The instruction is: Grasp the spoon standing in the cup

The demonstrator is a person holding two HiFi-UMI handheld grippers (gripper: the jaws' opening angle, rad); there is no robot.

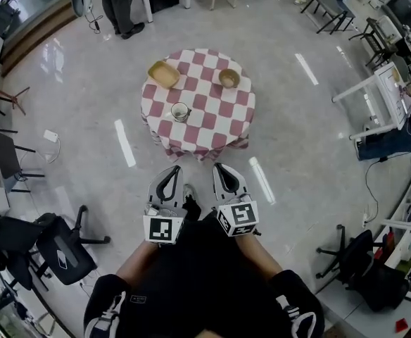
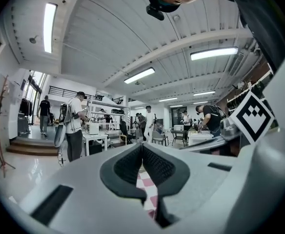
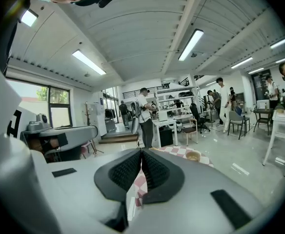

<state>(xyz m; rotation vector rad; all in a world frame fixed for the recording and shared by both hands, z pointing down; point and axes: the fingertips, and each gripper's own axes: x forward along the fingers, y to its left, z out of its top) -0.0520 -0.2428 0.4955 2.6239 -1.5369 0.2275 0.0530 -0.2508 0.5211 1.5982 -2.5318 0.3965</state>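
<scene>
With left gripper (image 1: 171,170) and right gripper (image 1: 219,168) held closed and empty well short of the checkered table (image 1: 216,115), whose front-left part bears the cup (image 1: 181,112) and spoon (image 1: 183,108), approach and jaw opening are judged still needed.

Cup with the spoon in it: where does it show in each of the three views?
Head view: the cup stands on the near left part of the checkered table.
Left gripper view: not in it.
Right gripper view: not in it.
Shared landmark: the checkered table, low at centre in the left gripper view, just right of centre in the right one.
</scene>
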